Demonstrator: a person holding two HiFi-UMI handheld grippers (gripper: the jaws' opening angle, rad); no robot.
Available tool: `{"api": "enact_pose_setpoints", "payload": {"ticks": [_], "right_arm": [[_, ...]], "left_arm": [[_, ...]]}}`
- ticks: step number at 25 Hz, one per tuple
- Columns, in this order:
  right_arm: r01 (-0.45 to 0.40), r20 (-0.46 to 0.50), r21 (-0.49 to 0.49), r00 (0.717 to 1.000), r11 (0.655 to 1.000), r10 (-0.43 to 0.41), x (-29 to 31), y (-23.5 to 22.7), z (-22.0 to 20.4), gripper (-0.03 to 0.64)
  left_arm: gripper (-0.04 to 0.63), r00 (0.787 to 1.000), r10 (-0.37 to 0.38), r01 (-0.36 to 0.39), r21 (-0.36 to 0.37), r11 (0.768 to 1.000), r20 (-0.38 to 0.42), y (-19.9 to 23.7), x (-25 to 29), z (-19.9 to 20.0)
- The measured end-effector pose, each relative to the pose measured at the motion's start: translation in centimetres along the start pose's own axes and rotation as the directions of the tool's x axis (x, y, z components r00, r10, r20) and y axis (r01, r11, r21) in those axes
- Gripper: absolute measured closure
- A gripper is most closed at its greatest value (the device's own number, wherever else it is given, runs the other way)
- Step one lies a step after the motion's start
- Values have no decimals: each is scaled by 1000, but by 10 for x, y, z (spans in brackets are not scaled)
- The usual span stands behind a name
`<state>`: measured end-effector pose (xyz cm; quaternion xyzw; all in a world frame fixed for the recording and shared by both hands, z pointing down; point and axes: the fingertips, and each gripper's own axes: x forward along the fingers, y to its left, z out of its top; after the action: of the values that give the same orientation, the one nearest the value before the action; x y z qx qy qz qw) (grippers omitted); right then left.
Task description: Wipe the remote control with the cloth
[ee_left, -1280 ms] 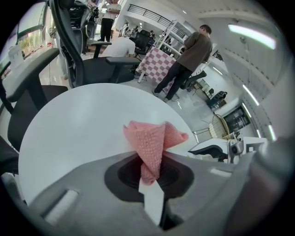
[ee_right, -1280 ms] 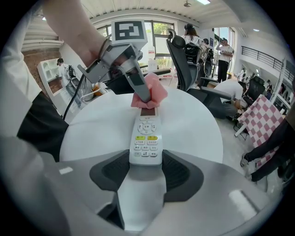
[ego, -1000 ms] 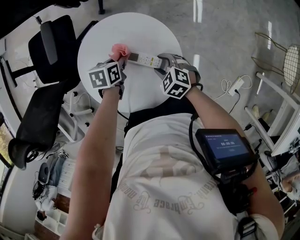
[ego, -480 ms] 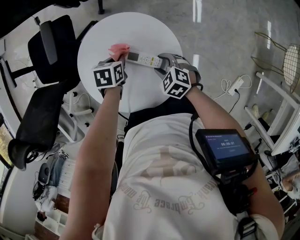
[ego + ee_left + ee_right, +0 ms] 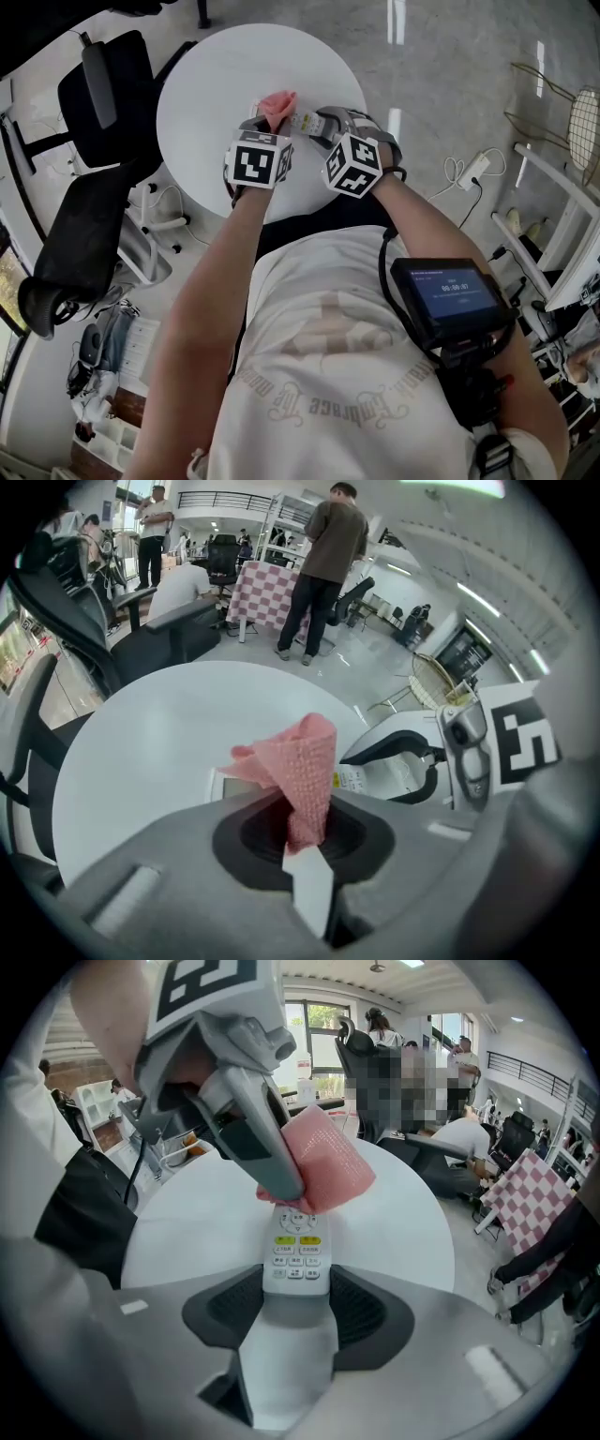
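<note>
A white remote control (image 5: 296, 1252) lies over the round white table (image 5: 216, 66), its near end clamped between the jaws of my right gripper (image 5: 296, 1290). The pink cloth (image 5: 325, 1172) is pinched in my left gripper (image 5: 302, 829), which is shut on it. The cloth rests on the remote's middle, covering its upper buttons. In the head view the cloth (image 5: 278, 103) sits just left of my right gripper (image 5: 322, 125), with a short stretch of remote (image 5: 302, 120) showing between them. In the left gripper view the remote's far display end (image 5: 223, 784) peeks out behind the cloth (image 5: 298, 761).
A black office chair (image 5: 94, 94) stands at the table's left edge. People stand and sit in the room beyond the table (image 5: 328, 555). A white power strip with cable (image 5: 473, 172) lies on the floor to the right.
My left gripper has slid right along the remote with the cloth, from the far end to the middle beside my right gripper, and has rolled. The right gripper and remote stayed still.
</note>
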<state>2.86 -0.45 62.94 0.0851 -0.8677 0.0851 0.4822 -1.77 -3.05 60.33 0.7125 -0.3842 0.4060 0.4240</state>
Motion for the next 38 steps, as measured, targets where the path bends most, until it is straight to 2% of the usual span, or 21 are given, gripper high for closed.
{"api": "enact_pose_setpoints", "payload": {"ticks": [4,9,13,17,19,23,26,32,35,38], "right_arm": [[0,3,1,1000,1000,0,0,1,0,387],[-3,7,4,1000,1000,3,1,2,3,387],[-2,7,1,1000,1000,2,1,2,4,387],[-3,3,-6,1000,1000,3,1,1,1,387],[-5,4,-7,1000,1000,5,1,0,1,387],[-19,1,-6,1000,1000,19,0,-1,-2,385],[-23,-1,-34,1000,999,23,-1,-2,-4,374],[-36,-65,-112,997,993,29,0,-6,-8,345],[-47,-162,-159,987,986,20,8,-10,-8,350],[-49,-257,-173,966,984,3,16,-7,10,357]], "left_arm": [[560,1000,-13,13,2,1000,-7,-13,1,0],[560,993,-119,119,-8,993,-9,-43,5,2],[560,977,-210,209,-27,978,-36,-61,12,0],[559,953,-300,296,-87,951,-43,-72,14,0],[558,949,-314,309,-101,946,-33,-71,13,1],[558,965,-250,261,-161,952,84,-53,-1,5],[558,966,-189,231,-251,940,179,-31,-19,-5],[558,957,-85,201,-423,884,278,1,-40,-45],[558,948,-41,199,-484,852,317,8,-49,-58],[558,934,-24,219,-516,828,357,23,-72,-70]]}}
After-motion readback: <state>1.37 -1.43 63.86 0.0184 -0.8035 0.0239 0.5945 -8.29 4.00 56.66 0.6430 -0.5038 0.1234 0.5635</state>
